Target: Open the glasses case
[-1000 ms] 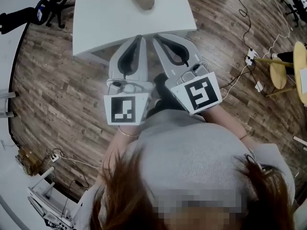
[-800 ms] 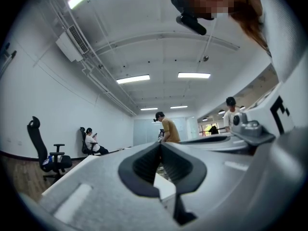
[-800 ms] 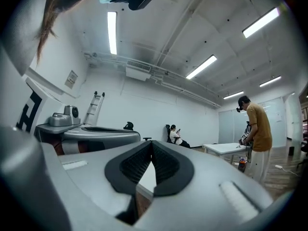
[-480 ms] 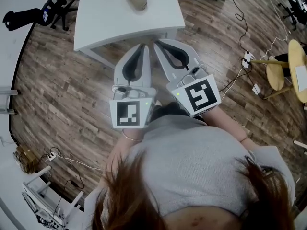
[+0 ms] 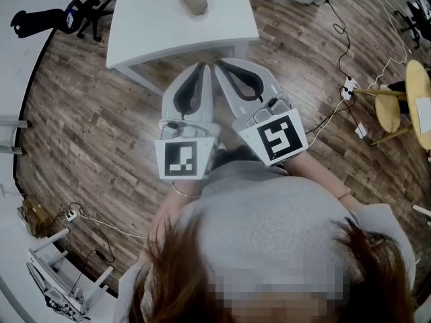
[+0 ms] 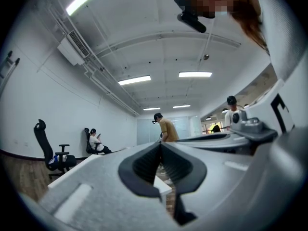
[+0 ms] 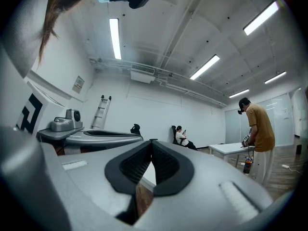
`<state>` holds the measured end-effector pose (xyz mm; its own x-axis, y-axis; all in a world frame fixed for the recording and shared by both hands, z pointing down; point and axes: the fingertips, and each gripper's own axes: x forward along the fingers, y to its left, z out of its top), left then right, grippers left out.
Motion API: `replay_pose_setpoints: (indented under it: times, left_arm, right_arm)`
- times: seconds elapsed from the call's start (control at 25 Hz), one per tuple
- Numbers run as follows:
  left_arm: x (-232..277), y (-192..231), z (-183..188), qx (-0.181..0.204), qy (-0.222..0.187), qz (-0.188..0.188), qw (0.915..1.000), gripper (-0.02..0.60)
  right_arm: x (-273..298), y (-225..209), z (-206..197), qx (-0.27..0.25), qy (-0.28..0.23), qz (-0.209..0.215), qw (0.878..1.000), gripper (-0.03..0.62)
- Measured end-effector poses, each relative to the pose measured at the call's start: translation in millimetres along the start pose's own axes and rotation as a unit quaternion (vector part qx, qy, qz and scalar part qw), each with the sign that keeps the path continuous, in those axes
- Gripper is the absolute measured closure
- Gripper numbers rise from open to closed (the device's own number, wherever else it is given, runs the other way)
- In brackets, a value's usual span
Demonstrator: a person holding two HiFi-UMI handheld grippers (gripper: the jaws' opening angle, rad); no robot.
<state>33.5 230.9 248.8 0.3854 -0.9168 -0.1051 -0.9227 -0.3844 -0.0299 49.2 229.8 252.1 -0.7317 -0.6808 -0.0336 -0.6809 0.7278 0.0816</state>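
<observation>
1. While we hold them near our body, the left gripper point(image 5: 200, 66) and right gripper point(image 5: 219, 64) have jaws pressed together, empty.
2. Farther off, the glasses case point(image 5: 192, 0) lies on the table point(image 5: 148, 36), seemingly closed, well apart.
3. We judge: awaiting opening, or closed again.

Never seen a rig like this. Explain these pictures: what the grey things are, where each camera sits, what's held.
A person holds two grey two-jaw grippers, one per hand. The top-down picture comes from a camera on the person's head: left gripper and right gripper point side by side toward a white table. One closed oval case lies on it, untouched. The other two pictures come from cameras riding on each gripper, looking along its jaws into the room. Both grippers are shut and hold nothing.
</observation>
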Motion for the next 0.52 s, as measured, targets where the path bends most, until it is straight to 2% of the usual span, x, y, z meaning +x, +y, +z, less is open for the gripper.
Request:
replay_pose_setpoints:
  times: [0.52]
  left_arm:
    - [7, 11, -3, 0.008, 0.001, -0.001, 1.0000, 0.580]
  right_arm:
    - [12, -5, 0, 0.000, -0.008, 0.002, 1.000, 0.589]
